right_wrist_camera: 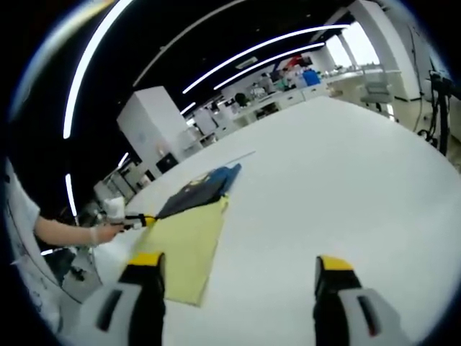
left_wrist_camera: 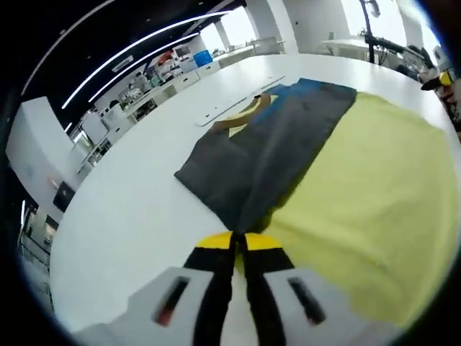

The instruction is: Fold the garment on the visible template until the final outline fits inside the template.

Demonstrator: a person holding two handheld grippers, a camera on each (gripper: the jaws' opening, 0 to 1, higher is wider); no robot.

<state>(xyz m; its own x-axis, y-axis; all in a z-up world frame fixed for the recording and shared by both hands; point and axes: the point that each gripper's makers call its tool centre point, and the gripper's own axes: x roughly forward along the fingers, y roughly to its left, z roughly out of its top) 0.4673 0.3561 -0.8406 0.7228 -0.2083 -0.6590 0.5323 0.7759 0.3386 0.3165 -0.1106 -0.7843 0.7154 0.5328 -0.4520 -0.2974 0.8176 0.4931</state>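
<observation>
Dark garment (left_wrist_camera: 274, 144) lies on yellow template (left_wrist_camera: 367, 209), white worktop (left_wrist_camera: 122, 216). Left gripper (left_wrist_camera: 239, 241) fingers clenched on garment edge; right gripper (right_wrist_camera: 234, 270) fingers spread, released. Shelving w/ blue bin (left_wrist_camera: 203, 58) behind; no legible writing.

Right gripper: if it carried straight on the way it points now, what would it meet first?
Probably nothing but bare white table. The right gripper is open, and the yellow and dark garment lies off to its left side, out of that line; depth is uncertain.

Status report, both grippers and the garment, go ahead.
Left gripper shut on dark garment edge. Right gripper open above bare table. Garment partly on yellow template, not yet folded inside. Nothing in the way.
</observation>
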